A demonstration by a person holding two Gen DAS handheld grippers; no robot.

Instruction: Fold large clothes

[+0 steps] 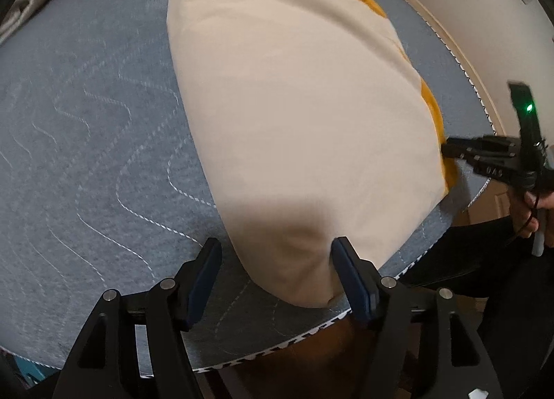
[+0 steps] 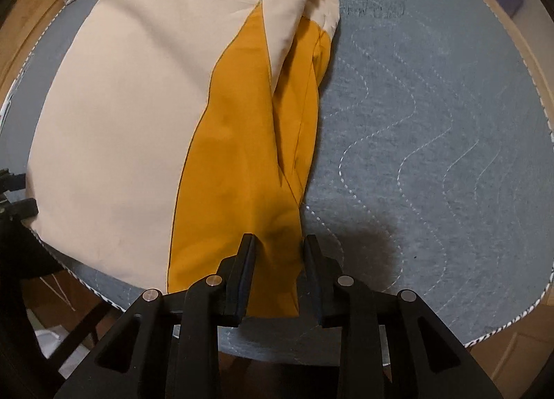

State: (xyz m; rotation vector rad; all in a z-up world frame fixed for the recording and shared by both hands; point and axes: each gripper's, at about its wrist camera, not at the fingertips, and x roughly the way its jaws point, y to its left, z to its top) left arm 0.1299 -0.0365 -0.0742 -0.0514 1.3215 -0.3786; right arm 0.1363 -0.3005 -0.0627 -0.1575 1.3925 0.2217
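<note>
We see a folded cream-and-yellow garment [image 1: 294, 115] lying on a grey quilted pad [image 1: 86, 142] over the desk. At 6 o'clock in the left view, our left hand-held gripper [image 1: 275, 276] stands wide, its pads astride the garment's near corner without pressing it. At 6 o'clock in the right view, our right hand-held gripper [image 2: 278, 276] is narrowly parted around the yellow edge, not pinching it.

Folded cream garment [image 1: 294, 115] lies on the grey quilted pad [image 1: 86, 129] covering the tabletop, orange showing along its right edge. Left gripper [image 1: 275, 277] straddles its near corner, fingers apart, not pressing. Right gripper [image 1: 450, 150] sits at the orange edge.
</note>
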